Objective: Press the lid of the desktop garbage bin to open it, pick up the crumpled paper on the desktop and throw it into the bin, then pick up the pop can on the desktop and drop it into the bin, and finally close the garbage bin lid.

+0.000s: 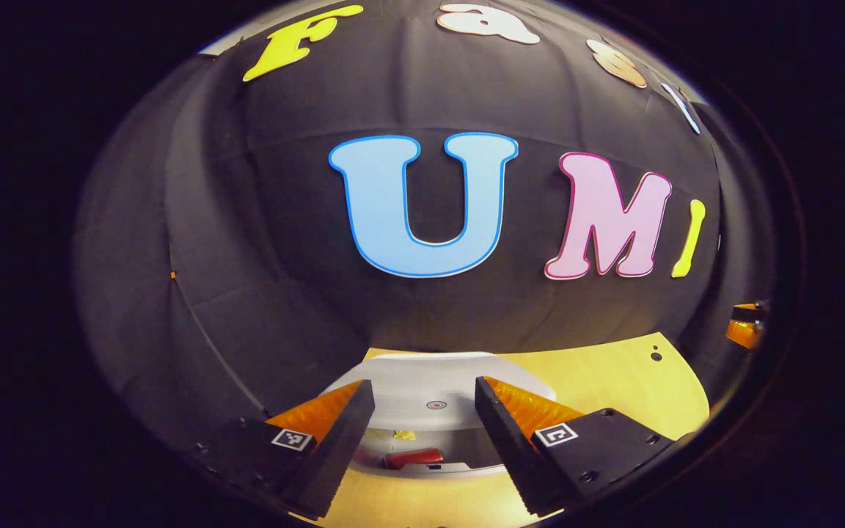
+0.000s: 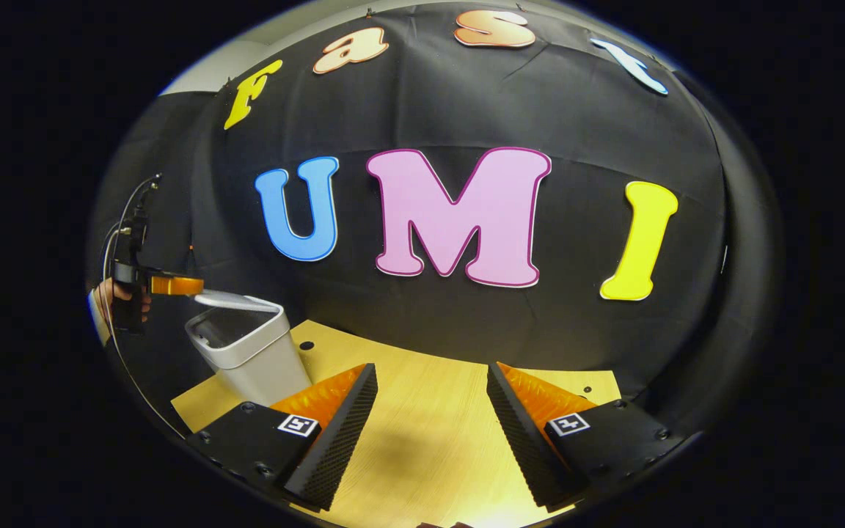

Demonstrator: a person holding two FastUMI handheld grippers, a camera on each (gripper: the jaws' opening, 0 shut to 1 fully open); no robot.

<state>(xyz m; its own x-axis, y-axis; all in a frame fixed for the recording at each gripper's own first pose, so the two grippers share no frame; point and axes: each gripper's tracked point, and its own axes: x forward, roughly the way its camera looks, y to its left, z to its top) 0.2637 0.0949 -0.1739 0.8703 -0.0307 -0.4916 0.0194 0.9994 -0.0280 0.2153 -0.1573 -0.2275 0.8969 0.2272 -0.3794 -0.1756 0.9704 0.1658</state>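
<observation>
The last step is in hand: closing the bin (image 2: 250,352), which stands at the near-left corner of the wooden desktop (image 2: 430,433) in the right gripper view. The left gripper (image 1: 422,422) hangs just above it with its fingers spread and nothing between them, and its view looks down over the white lid (image 1: 437,385), partly raised, onto the opening beneath. Inside lies the red pop can (image 1: 413,458) and, beside it, a yellowish scrap that may be the crumpled paper (image 1: 404,435) — too small to tell for sure. So both items look to be in, and only the lid remains. In the right gripper view the far-off left gripper's tips sit at the lid's raised edge; whether they touch it cannot be told. To do this well, I would bring the fingertips down flat on the lid's top near the front edge — not the hinge — and press straight down so the light bin neither tips nor slides. The right gripper (image 2: 430,433) idles open over bare desktop, well apart from the bin.
</observation>
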